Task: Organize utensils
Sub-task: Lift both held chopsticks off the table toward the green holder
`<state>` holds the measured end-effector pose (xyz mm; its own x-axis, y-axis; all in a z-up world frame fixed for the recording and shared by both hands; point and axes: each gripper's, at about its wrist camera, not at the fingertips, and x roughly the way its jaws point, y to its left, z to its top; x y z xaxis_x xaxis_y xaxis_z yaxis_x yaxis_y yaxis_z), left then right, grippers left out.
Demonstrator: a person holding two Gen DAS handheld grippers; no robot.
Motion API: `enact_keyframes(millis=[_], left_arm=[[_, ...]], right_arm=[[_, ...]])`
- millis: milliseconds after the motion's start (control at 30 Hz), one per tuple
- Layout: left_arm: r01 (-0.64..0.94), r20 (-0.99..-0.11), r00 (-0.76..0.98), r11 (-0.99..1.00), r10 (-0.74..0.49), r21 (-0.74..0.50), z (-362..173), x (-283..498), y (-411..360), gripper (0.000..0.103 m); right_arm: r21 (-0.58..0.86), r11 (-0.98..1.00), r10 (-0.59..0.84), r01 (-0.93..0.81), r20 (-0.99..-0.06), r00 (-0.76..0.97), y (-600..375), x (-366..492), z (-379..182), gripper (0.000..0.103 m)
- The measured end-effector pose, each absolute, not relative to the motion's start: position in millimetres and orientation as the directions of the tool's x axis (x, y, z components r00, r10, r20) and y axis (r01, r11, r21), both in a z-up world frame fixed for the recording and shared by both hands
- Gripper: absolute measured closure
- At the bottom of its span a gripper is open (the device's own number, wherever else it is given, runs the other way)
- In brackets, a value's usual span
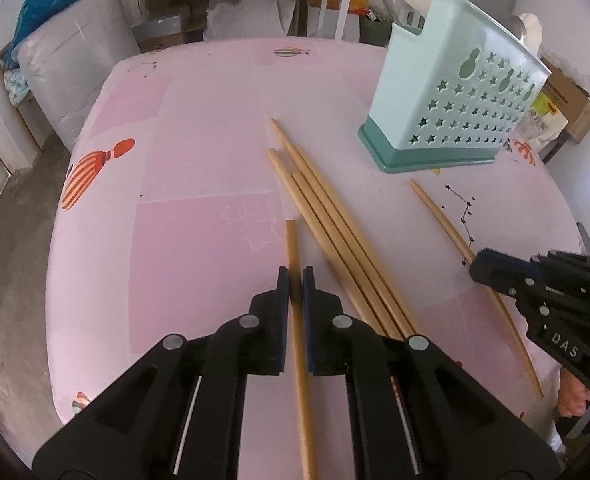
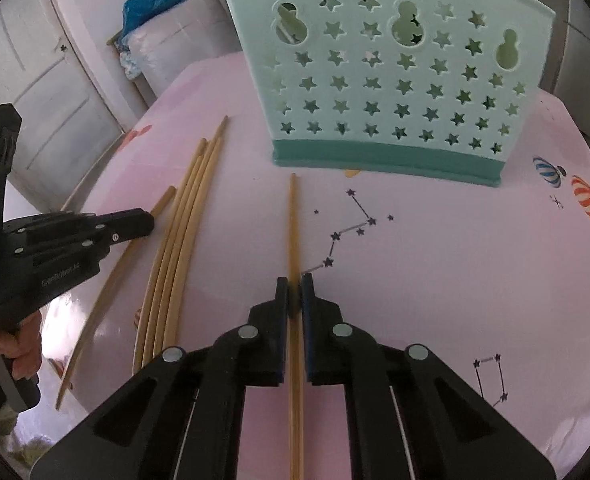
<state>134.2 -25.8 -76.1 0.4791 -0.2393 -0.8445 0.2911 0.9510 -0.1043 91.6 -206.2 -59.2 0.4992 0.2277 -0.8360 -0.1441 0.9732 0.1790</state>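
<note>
A mint-green utensil holder (image 1: 455,92) (image 2: 387,80) with star-shaped holes stands upright at the far side of the pink table. My left gripper (image 1: 295,280) (image 2: 148,222) is shut on one wooden chopstick (image 1: 292,248), which runs forward between its pads over the cloth. To the right, my right gripper (image 2: 295,284) (image 1: 479,269) is shut on another single chopstick (image 2: 293,220) that points toward the holder's base. Between the two grippers a bundle of several chopsticks (image 1: 327,224) (image 2: 187,220) lies loose on the table.
The round table wears a pink cloth (image 1: 195,160) printed with balloons and star patterns. A person's hand (image 2: 19,356) holds the left gripper's handle. Beyond the table are a grey padded seat (image 1: 75,72), a white door (image 2: 43,92) and boxes.
</note>
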Motion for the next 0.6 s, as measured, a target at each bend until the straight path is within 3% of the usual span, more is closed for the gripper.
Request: enact_keyframes(millis=[267, 600], left_arm=[[0.280, -0.845, 0.495, 0.958, -0.204, -0.068, -76.8, 132.8, -23.1, 0.098], [0.284, -0.844, 0.507, 0.958, -0.173, -0.026, -77.3, 138.2, -30.0, 0.098]], right_arm=[[0.228, 0.965, 0.263, -0.132, -0.846, 0.464, -218.3, 86.5, -59.9, 0.095], [0.139, 0.978, 0.199, -0.155, -0.842, 0.501, -190.4, 120.7, -61.0, 0.093]])
